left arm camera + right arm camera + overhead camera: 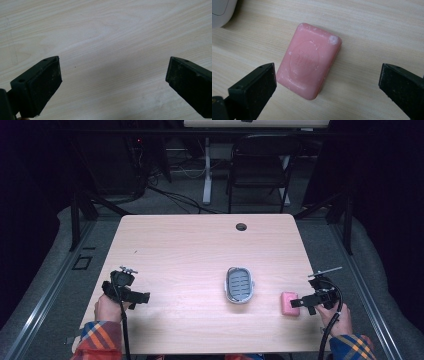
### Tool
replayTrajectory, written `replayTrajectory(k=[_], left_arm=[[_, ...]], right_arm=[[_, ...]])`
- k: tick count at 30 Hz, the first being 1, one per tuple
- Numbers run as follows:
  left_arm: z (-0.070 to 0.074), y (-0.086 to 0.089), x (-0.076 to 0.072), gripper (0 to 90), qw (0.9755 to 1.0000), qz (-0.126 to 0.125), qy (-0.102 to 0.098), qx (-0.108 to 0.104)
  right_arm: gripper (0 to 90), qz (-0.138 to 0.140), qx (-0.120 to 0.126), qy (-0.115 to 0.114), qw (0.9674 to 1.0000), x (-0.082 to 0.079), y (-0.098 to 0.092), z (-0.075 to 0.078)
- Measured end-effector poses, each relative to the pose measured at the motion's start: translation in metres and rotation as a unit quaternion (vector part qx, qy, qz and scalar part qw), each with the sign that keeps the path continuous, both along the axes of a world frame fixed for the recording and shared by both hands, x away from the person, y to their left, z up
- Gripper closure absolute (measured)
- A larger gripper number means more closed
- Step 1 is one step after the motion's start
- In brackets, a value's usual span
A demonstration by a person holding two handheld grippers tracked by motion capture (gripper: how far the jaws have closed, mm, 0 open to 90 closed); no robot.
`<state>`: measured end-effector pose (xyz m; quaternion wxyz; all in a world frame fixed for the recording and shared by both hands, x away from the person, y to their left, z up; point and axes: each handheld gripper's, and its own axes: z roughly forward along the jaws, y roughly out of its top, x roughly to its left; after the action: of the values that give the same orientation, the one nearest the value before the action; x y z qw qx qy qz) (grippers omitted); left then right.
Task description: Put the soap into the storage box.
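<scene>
While the right gripper (327, 85) gapes, empty, a pink soap bar (309, 61) lies flat, long axis tilting upper right, bare table (374, 30) around; left gripper (113, 85) spread wide.

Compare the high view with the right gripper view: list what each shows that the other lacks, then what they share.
High view alone: the whole grey soap dish at the table's middle, the left tool held near the table's left edge, both hands, a folding chair beyond the table.

Right gripper view alone: the oval stamp pressed into the pink soap bar, a whitish scuff at one corner, and the right tool with its jaws wide apart, the bar ahead of them, untouched.

Shared: the soap bar lying flat on the wooden table, the right tool beside it.
</scene>
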<state>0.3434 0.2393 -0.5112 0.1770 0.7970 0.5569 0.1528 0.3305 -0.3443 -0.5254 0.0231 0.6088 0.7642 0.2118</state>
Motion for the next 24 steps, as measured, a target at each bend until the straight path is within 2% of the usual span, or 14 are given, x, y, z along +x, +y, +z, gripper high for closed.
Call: replayTrajectory(k=[2, 5, 15, 18, 24], left_arm=[[0.000, 0.000, 0.001, 0.0, 1.0000, -0.002, 0.003, 0.006], [-0.001, -0.001, 0.001, 0.0, 1.0000, -0.001, 0.005, 0.005], [-0.002, -0.002, 0.002, 0.0, 1.0000, -0.005, 0.009, 0.001], [-0.002, -0.005, 0.002, 0.0, 0.9998, -0.012, 0.010, 0.008], [-0.002, -0.005, 0.003, 0.0, 0.9998, -0.013, 0.013, 0.007]], right_arm=[[5.7, -0.003, -0.013, 0.005, 0.9999, 0.000, 0.001, 0.000], [6.2, -0.007, -0.015, 0.006, 0.9999, -0.001, 0.002, 0.001], [0.6, -0.010, -0.018, 0.001, 0.9998, -0.004, 0.014, 0.008], [0.0, -0.013, -0.022, 0.006, 0.9997, -0.003, 0.019, 0.009], [0.0, -0.012, -0.025, 0.010, 0.9996, 0.000, 0.029, 0.010]])
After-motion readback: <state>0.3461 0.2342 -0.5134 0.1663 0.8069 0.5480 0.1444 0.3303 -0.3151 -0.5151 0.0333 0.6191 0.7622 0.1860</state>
